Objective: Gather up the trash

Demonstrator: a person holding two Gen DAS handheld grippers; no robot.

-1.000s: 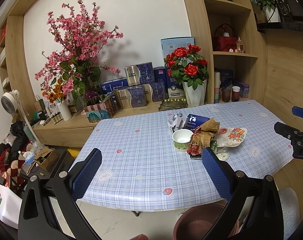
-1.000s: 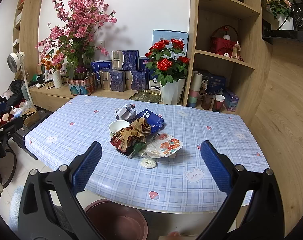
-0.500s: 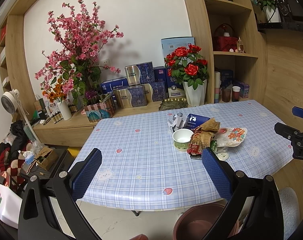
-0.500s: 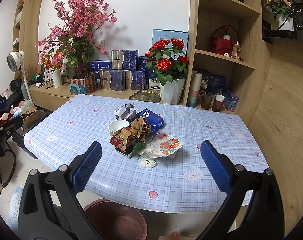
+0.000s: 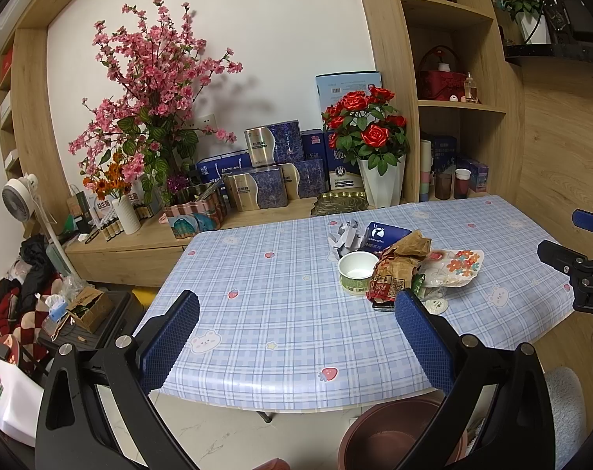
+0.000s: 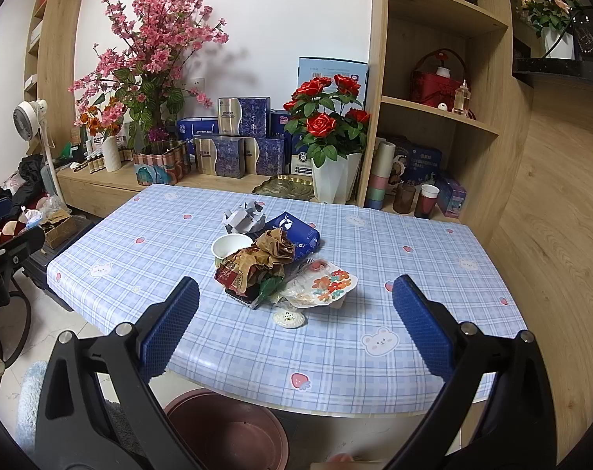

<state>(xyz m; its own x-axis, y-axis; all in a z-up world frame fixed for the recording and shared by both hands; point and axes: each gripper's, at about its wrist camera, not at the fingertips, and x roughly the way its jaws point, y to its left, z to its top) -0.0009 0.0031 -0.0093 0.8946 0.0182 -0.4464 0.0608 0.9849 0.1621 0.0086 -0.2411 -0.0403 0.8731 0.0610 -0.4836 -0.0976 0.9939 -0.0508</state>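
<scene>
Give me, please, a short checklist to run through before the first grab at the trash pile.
1. Left gripper open and empty: ok.
2. Right gripper open and empty: ok.
3. Trash pile in view of both cameras, nothing in front of it: ok.
4. Bin on the floor below the near table edge, open to receive: ok.
5. Cup upright, looks empty: ok; what lies under the brown wrapper: cannot tell.
6. Small round lid lies apart from the pile, needs its own pick: ok.
</scene>
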